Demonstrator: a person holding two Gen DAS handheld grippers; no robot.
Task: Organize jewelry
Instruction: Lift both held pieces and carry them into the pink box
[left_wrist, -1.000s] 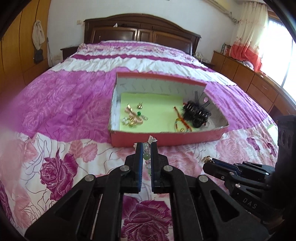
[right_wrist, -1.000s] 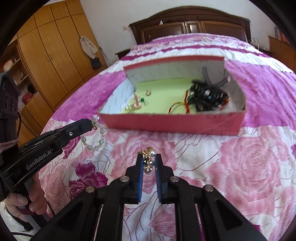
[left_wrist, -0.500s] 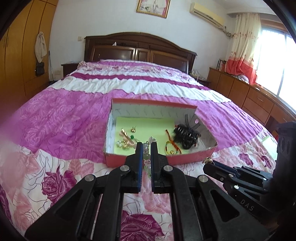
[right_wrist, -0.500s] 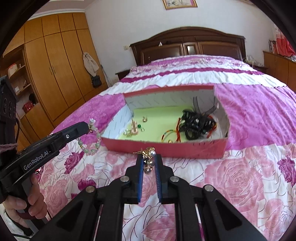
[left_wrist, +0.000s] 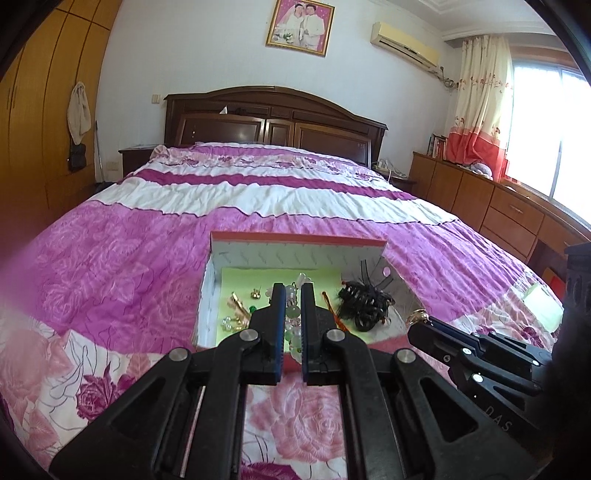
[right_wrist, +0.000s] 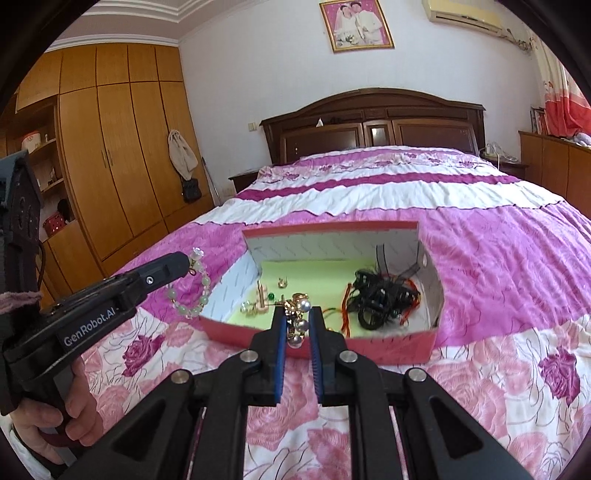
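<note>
A red box (left_wrist: 369, 341) (right_wrist: 369, 349) with a green floor lies on the bed and holds hair ties (right_wrist: 380, 299), earrings (left_wrist: 255, 293) and small clips. My left gripper (left_wrist: 291, 295) is shut on a pale green bead bracelet (left_wrist: 291, 314), which hangs from its tip in the right wrist view (right_wrist: 192, 295), left of the box. My right gripper (right_wrist: 297, 314) is shut on a gold and pearl piece (right_wrist: 301, 323), held just before the box's near wall. The right gripper also shows in the left wrist view (left_wrist: 417, 317).
The pink and white floral bedspread (left_wrist: 110, 258) surrounds the box. A dark wooden headboard (left_wrist: 273, 125) stands at the far end. A wardrobe (right_wrist: 110, 147) is on the left and low wooden cabinets (left_wrist: 480, 199) run along the right under the window.
Both grippers have risen and tilted up with their jewelry still held. The box sits lower in both views and more of the far wall shows.
</note>
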